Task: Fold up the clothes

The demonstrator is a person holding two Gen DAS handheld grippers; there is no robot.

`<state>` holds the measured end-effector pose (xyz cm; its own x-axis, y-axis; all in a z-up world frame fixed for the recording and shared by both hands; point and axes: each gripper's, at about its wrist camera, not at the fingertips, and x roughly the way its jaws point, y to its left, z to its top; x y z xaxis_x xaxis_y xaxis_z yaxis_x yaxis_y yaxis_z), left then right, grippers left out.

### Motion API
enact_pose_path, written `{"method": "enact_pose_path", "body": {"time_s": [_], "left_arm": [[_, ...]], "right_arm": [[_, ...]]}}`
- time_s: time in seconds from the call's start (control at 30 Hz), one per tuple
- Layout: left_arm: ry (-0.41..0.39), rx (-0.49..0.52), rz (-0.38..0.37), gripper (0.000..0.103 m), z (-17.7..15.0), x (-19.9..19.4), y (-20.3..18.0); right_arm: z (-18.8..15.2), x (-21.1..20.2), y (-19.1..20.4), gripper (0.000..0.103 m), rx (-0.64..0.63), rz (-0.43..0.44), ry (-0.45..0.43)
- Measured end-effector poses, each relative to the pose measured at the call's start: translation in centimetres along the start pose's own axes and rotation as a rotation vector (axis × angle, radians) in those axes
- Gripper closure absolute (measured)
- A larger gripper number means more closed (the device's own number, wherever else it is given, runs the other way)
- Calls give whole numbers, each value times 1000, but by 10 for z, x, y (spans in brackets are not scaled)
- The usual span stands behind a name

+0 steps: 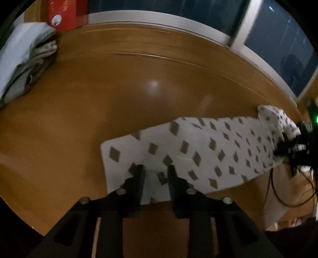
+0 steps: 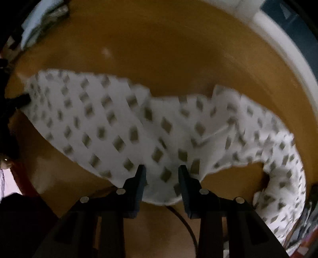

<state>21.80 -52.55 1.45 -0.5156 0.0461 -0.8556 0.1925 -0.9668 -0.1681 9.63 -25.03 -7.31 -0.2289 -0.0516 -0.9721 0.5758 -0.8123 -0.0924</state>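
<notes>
1. Cloth first: a white garment [image 1: 198, 150] printed with small grey-brown diamonds lies stretched long across the brown desk [image 1: 119, 99], reaching from the near middle toward the right side in the left wrist view.
2. Its left end is a flat, straight-edged fold with a square corner; toward the right it narrows and bunches (the far tip rises in a small peak).
3. In the right wrist view the same garment [image 2: 111, 127] spreads wide and rumpled, with overlapping layers at the centre and a tail curling down the right edge.
4. Left tongs [image 1: 156, 170] stand parted over the near edge of the cloth; fabric shows in the gap between the fingers, though I cannot tell whether they press on it.
5. Right tongs [image 2: 162, 170] are likewise spread apart, with the lower hem lying between the fingers and no pinch visible.
6. From the left wrist view the right tongs appear as a dark, blurred mass at the garment's far right end.
7. Farther off, a folded pile of pale clothes [image 1: 25, 59] sits at the desk's back left corner, just beside a red box [image 1: 65, 13].
8. A white-framed window [image 1: 278, 35] runs along the back.
</notes>
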Motion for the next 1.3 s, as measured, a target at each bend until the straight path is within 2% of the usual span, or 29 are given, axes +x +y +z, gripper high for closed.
{"method": "enact_pose_path", "body": {"time_s": [0.1, 0.13, 0.2, 0.33, 0.47, 0.6, 0.63, 0.67, 0.73, 0.83, 0.9, 0.93, 0.97, 1.0, 1.03, 1.1, 1.17, 1.23, 1.3], "left_arm": [[-6, 5, 6, 77, -3, -4, -7], [-9, 0, 8, 77, -3, -6, -8], [-18, -35, 5, 77, -4, -8, -3], [-20, -93, 20, 77, -12, -10, 6], [-28, -132, 37, 77, -22, -13, 10], [-36, -155, 52, 77, -24, -12, 7], [-38, -155, 57, 77, -24, -12, 6], [-39, -155, 61, 77, -24, -12, 5], [-44, -159, 73, 77, -25, -12, 3], [-61, -165, 107, 77, -29, -12, -1], [-53, -171, 126, 76, -33, -10, -2], [-54, -172, 133, 77, -34, -11, -2], [-54, -172, 140, 76, -35, -12, -2], [-55, -173, 147, 76, -35, -12, -2], [-57, -173, 152, 76, -36, -13, -3], [-66, -174, 152, 76, -34, -17, -3], [-79, -162, 155, 76, -30, -22, -5], [-103, -134, 153, 76, -21, -28, -7], [-121, -105, 127, 76, -11, -35, -2]], "right_arm": [[29, -22, 34, 64, -85, 100, -127], [40, -25, 49, 59, -128, 127, -159], [64, -23, 85, 57, -252, 171, -200], [109, 2, 150, 57, -441, 247, -168], [127, 19, 181, 57, -580, 270, -148], [136, 32, 205, 58, -651, 299, -118], [136, 31, 210, 80, -667, 299, -123], [135, 28, 215, 98, -682, 292, -136], [123, 8, 224, 98, -704, 191, -279], [65, -44, 236, 98, -770, -34, -681], [35, -42, 243, 96, -832, -133, -794], [22, -38, 246, 92, -861, -180, -835], [20, -24, 245, 79, -885, -208, -780], [18, -13, 225, 73, -883, -216, -712], [30, -1, 227, 70, -853, -210, -648], [44, 1, 214, 69, -715, -147, -586], [49, -11, 190, 54, -586, -70, -564], [54, -19, 170, 53, -475, 23, -526], [60, -14, 144, 53, -366, 108, -444]]}}
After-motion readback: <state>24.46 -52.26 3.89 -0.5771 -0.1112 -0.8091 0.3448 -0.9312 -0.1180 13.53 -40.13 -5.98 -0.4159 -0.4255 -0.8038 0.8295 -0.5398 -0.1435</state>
